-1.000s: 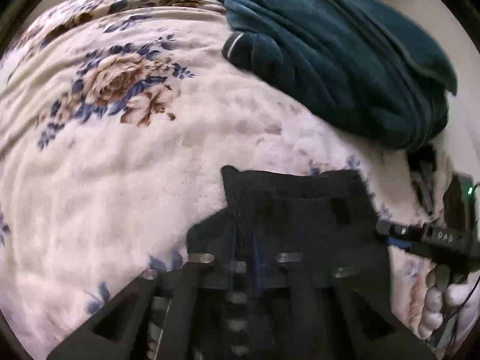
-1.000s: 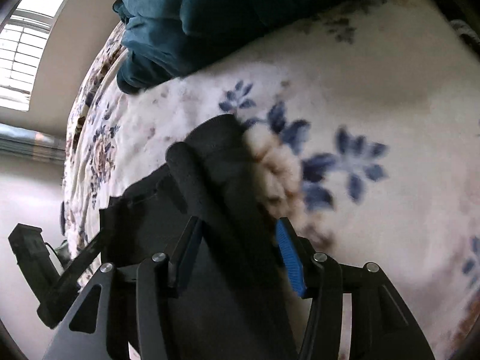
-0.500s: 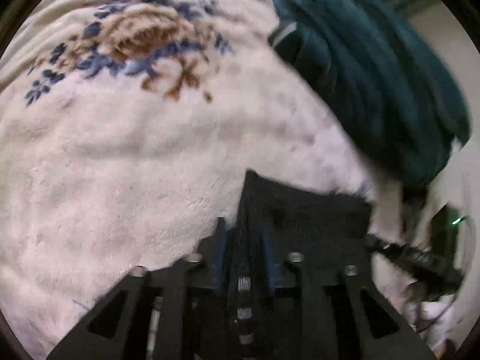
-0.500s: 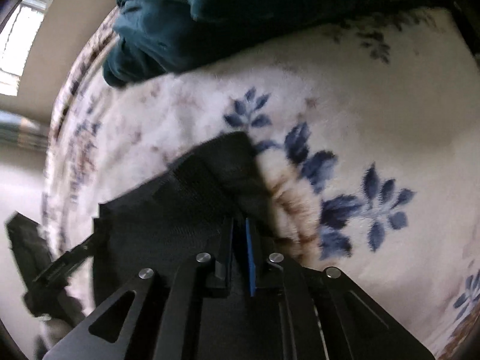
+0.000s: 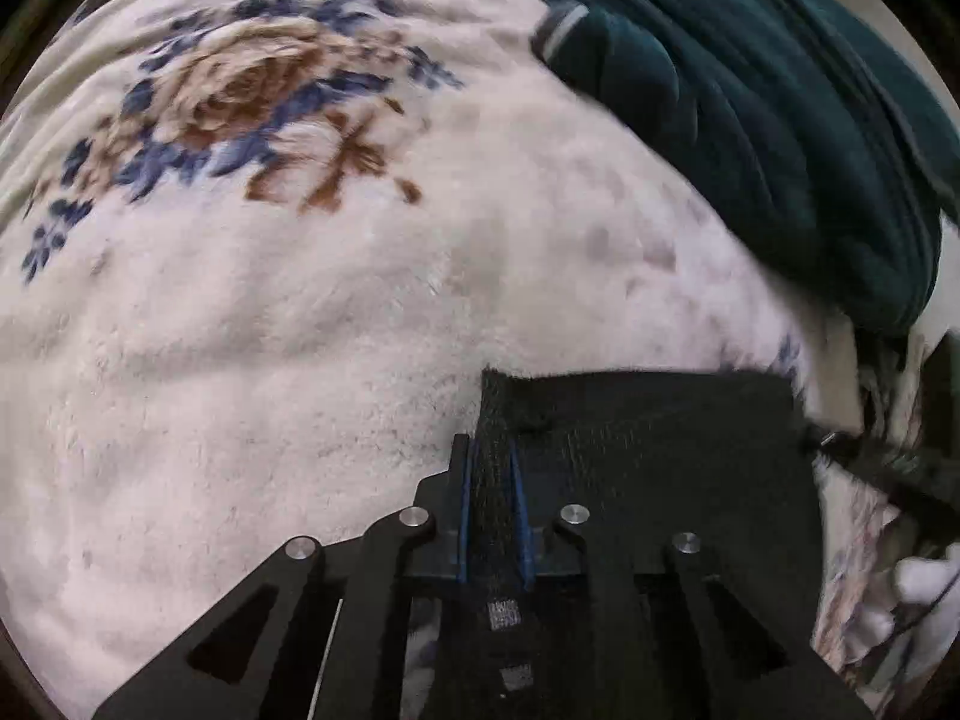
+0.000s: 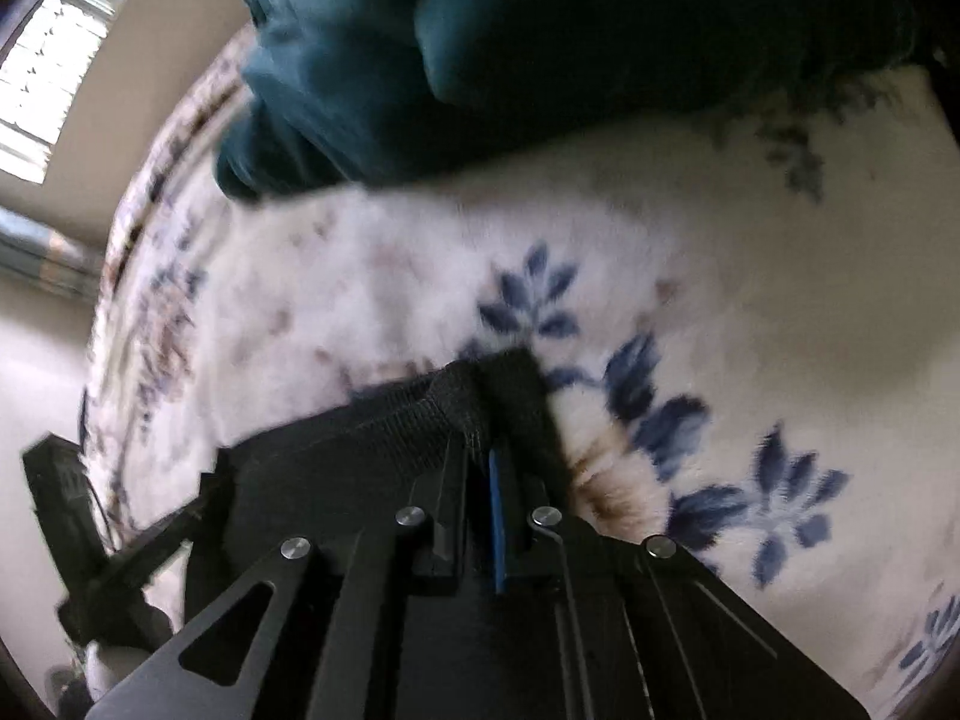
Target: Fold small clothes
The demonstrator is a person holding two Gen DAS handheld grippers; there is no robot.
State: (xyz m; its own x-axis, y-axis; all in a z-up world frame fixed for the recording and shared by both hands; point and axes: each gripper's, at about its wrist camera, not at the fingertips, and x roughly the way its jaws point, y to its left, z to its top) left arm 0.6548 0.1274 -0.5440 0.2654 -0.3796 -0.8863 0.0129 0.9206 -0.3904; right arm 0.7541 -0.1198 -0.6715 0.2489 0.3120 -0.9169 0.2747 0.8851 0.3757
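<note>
Both tools (image 5: 492, 468) (image 6: 487, 462) pinch black garment (image 5: 648, 438), lower part hidden.

Left tongs (image 5: 493, 468), right tongs (image 6: 480, 456) clamped.

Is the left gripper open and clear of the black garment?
No: the left gripper is shut on the black garment, its fabric pinched between the blue pads.

A fleecy white blanket (image 5: 300, 330) with blue-and-brown flowers covers the bed. On it, at about 1 o'clock in the left wrist view, lies a bunched teal garment (image 5: 750, 120). A black cloth (image 5: 660, 450) lies flat at about 5 o'clock, apart from the teal one.
</note>
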